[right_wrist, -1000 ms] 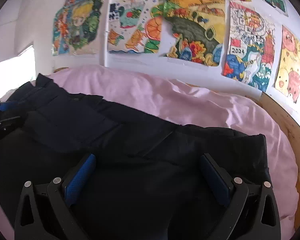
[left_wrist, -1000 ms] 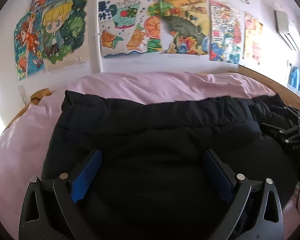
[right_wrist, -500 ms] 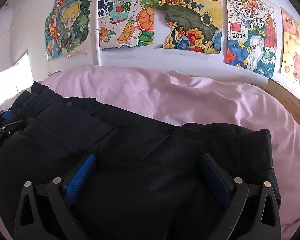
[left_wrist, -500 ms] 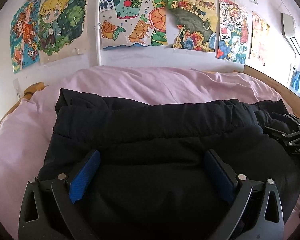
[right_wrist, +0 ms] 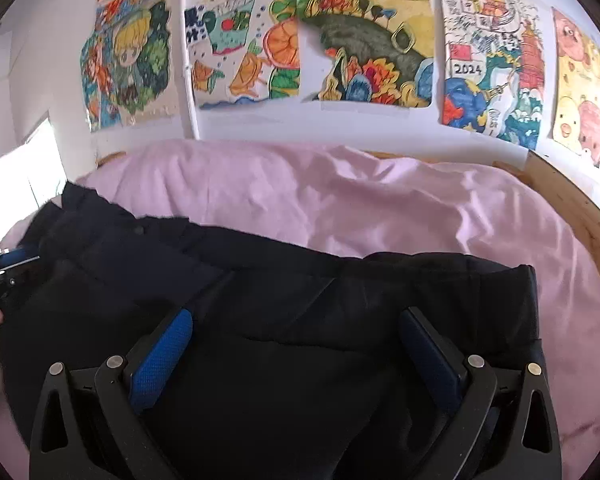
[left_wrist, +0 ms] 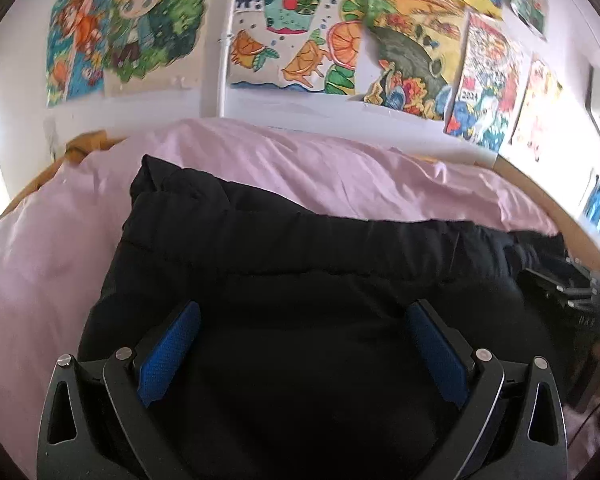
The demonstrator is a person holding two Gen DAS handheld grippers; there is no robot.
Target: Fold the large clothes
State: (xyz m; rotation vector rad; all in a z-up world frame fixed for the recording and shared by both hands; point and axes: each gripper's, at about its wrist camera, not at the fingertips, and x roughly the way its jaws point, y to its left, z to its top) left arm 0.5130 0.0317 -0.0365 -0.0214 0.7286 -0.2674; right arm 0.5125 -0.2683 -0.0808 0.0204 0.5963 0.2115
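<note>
Left gripper (left_wrist: 300, 344), jaws wide apart, over black padded garment (left_wrist: 300, 264) on pink bedding (left_wrist: 320, 168).

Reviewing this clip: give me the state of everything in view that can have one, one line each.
Black padded jacket: lying spread across the bed, partly folded, with layers overlapping along its far edge.
Left gripper: open, empty, fingers over the jacket.
Right gripper: open, empty, fingers over the jacket.
Pink bedcover: spread out, wrinkled, under the jacket.
Drawings: stuck flat on the wall, some edges curling.
</note>
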